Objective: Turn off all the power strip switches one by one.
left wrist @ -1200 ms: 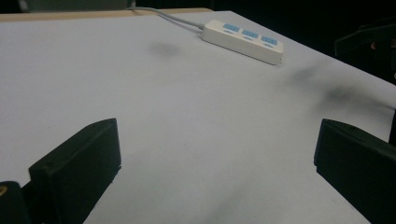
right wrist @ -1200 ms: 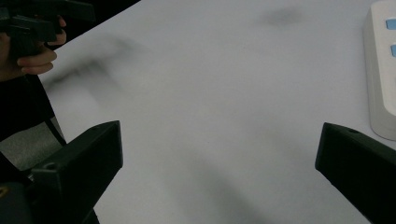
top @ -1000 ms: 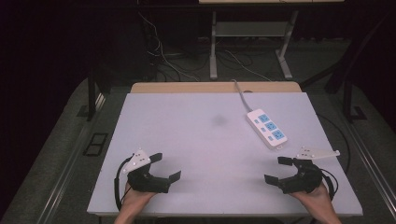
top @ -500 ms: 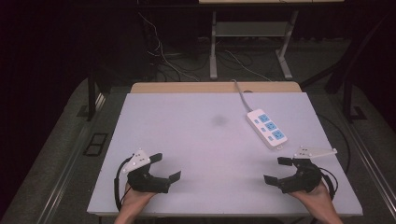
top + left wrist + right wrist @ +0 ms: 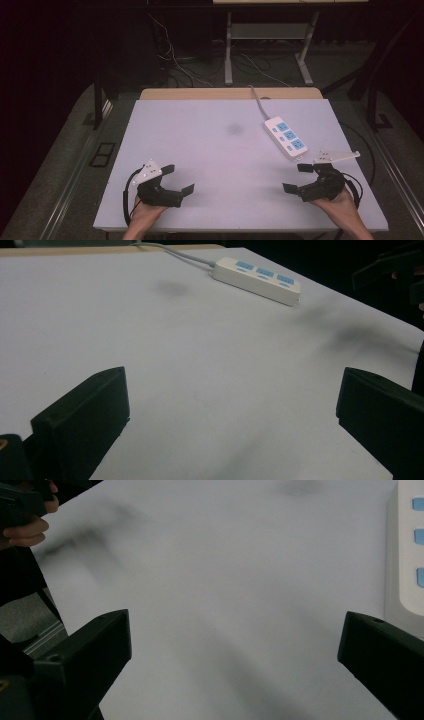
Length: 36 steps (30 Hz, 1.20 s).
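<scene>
Power strip (image 5: 285, 137) lies flat near the desk's (image 5: 200, 150) far right edge, angled, its cord (image 5: 257, 100) trailing off the far edge. White body, three blue socket faces in a row. Nothing else on the white surface around it. Right gripper (image 5: 300, 179) rests just beside its near end, jaws wide, empty. Left gripper (image 5: 179, 180) sits well apart at the near left corner, jaws wide, empty.

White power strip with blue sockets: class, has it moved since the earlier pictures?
No. The white power strip with blue sockets lies unchanged near the white table's right edge.
</scene>
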Each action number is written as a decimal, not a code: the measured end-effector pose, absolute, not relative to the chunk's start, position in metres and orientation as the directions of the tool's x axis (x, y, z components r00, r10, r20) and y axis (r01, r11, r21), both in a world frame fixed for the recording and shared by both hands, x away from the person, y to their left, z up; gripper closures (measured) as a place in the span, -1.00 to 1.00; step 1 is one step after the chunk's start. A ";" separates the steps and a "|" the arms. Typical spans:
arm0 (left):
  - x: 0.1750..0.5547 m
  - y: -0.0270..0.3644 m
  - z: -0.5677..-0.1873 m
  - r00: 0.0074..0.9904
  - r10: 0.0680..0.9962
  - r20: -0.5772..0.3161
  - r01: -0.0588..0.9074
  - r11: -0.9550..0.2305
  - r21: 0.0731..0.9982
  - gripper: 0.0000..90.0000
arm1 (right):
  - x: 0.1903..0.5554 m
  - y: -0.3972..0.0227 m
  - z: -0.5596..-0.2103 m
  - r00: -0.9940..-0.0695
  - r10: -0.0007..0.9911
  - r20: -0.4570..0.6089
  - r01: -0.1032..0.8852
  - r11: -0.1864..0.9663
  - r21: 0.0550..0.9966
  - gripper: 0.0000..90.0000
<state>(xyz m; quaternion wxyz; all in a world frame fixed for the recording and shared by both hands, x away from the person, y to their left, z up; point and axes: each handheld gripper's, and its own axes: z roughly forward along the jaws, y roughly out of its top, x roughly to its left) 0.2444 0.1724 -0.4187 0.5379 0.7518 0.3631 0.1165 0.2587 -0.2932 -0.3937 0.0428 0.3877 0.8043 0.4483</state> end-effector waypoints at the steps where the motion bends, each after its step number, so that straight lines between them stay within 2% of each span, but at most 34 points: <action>1: 0.244 0.172 -0.419 0.709 0.671 -0.216 0.421 -0.158 0.893 -1.00 | 0.261 -0.293 -0.391 -0.697 0.661 0.276 0.584 0.302 0.753 -0.99; 36: 0.245 0.172 -0.420 0.707 0.672 -0.219 0.424 -0.156 0.892 -1.00 | 0.302 -0.299 -0.372 -0.714 0.663 0.225 0.592 0.400 0.700 -0.99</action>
